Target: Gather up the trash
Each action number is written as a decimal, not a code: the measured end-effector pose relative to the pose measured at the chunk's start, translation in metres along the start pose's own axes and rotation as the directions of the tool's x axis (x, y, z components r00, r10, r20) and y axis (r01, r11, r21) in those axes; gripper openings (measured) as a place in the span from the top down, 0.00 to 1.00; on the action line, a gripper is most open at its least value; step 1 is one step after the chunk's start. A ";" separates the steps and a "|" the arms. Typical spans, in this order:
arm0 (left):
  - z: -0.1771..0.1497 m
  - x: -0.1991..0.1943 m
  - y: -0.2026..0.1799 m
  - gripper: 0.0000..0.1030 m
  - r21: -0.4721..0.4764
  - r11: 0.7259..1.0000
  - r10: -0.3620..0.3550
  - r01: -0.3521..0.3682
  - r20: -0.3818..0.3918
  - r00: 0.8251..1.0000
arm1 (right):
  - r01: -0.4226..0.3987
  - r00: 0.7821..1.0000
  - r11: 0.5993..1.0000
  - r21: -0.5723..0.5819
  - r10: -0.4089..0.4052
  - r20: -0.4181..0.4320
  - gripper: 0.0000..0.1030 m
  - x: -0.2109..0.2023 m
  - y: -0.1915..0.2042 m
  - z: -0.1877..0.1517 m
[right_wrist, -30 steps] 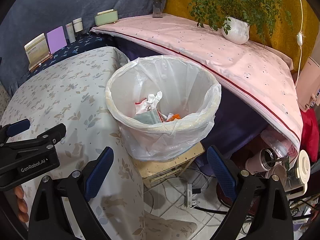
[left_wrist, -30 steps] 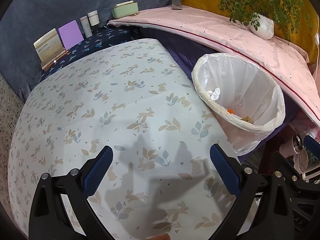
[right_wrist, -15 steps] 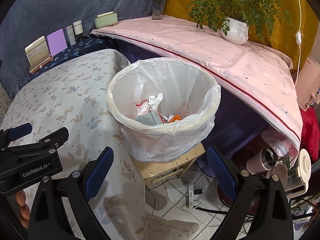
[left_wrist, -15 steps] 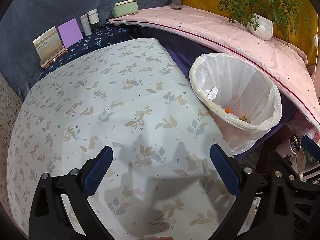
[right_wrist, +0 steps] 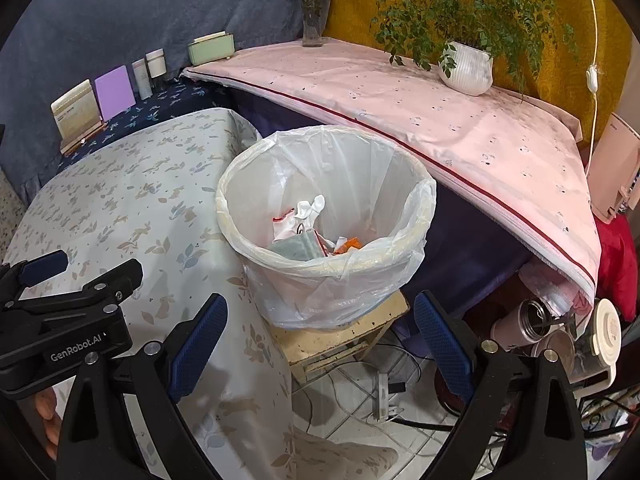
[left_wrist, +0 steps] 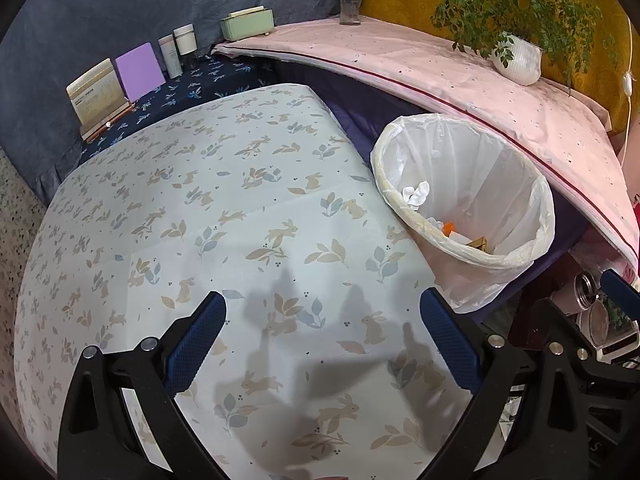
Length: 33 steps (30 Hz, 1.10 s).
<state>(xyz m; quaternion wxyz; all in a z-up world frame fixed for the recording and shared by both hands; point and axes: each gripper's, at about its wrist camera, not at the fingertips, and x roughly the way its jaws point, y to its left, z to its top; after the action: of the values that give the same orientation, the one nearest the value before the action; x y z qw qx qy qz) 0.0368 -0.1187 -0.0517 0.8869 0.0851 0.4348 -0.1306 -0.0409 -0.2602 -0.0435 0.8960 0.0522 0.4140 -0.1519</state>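
White plastic lines the round bin on its wooden stool just beside my rabbit-print tablecloth, where the crumpled trash sits, so I hold my left gripper and right gripper wide open and empty.

Bright, even light; soft shadows on the tablecloth; fisheye-bent, dark-cornered edges.

Looks like somebody's living space at home. A counter with a bunny-print cloth, a lined trash bin at about 3 o'clock of it on a little stool, a potted fern and flower vase on a pink-draped ledge, plus thermoses and cables on the tile floor.
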 end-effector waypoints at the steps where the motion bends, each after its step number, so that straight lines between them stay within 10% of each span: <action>1: 0.000 -0.001 0.000 0.09 0.000 1.000 0.000 0.000 0.001 1.000 | 0.000 1.000 1.000 -0.001 0.000 0.001 0.12 0.000 0.000 0.001; 33: -0.002 -0.006 0.000 0.10 0.000 1.000 0.025 -0.025 0.018 1.000 | 0.005 1.000 1.000 0.007 -0.005 0.005 0.12 -0.003 -0.004 -0.003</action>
<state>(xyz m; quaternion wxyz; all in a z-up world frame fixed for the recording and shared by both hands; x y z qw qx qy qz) 0.0313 -0.1175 -0.0482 0.8923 0.0896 0.4257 -0.1204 -0.0459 -0.2626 -0.0435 0.8965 0.0540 0.4114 -0.1556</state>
